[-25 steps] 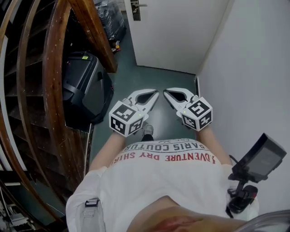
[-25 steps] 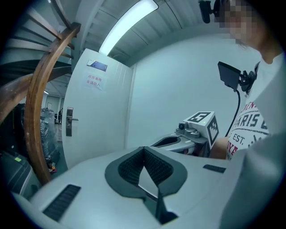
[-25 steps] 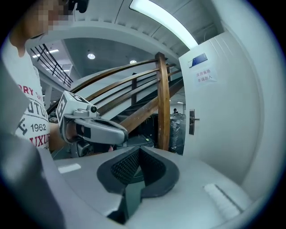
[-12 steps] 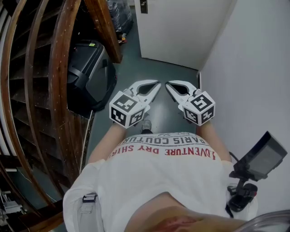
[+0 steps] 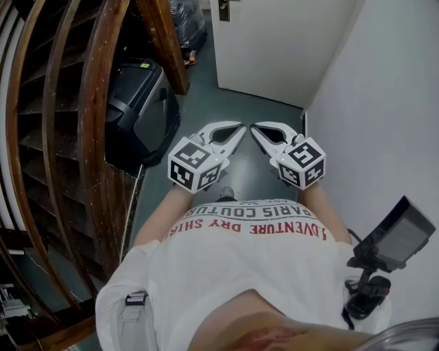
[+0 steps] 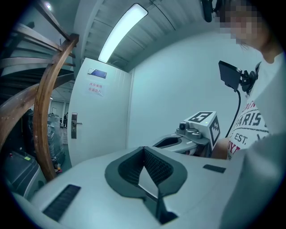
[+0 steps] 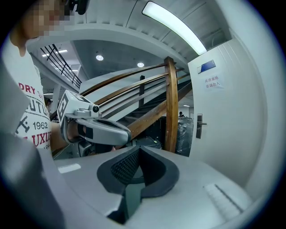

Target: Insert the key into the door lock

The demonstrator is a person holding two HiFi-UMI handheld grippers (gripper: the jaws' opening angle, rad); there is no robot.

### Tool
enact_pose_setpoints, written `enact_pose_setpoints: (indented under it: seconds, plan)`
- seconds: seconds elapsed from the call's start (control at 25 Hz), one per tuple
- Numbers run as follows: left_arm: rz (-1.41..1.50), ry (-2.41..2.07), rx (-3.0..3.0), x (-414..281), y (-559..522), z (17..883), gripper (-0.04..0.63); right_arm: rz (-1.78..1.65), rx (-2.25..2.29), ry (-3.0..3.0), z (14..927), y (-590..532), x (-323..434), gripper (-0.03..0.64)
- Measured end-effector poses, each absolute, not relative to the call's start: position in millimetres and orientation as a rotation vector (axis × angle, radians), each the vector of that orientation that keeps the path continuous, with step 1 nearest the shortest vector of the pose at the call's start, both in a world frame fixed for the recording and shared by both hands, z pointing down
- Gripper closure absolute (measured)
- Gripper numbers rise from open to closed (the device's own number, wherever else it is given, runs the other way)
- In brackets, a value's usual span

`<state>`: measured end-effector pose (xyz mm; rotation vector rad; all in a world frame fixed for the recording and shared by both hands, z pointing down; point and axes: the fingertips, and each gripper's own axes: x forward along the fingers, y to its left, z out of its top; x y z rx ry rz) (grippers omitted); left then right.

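The white door [image 5: 274, 41] stands shut at the end of a narrow passage, with its dark lock plate [image 5: 223, 8] at the top edge of the head view. The lock plate and handle [image 6: 74, 125] show far off in the left gripper view, and the handle [image 7: 199, 125] in the right gripper view. My left gripper [image 5: 241, 127] and right gripper [image 5: 253, 128] are held side by side in front of my chest, tips nearly touching and pointing at the door. Both have their jaws shut with nothing visible between them. No key shows in any view.
A curved wooden stair rail [image 5: 92, 137] and a black case [image 5: 137, 110] fill the left side. A white wall [image 5: 384, 103] closes the right. Wrapped goods [image 5: 188, 20] lie beside the door. A small monitor on a mount [image 5: 394, 240] hangs at my right hip.
Both grippers went a little forward toward the door, then held still over the last half second. The jaws stayed shut.
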<state>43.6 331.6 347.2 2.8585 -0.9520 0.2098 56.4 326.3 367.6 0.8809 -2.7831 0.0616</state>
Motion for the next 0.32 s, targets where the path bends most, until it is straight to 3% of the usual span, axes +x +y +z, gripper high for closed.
enact_pose_setpoints:
  seconds: [0.32]
  plan:
    - [0.209, -0.947, 2.864, 47.1, 332.7, 347.2, 0.594, 0.066, 0.867, -2.770, 372.3, 329.3, 58.6, 0.615]
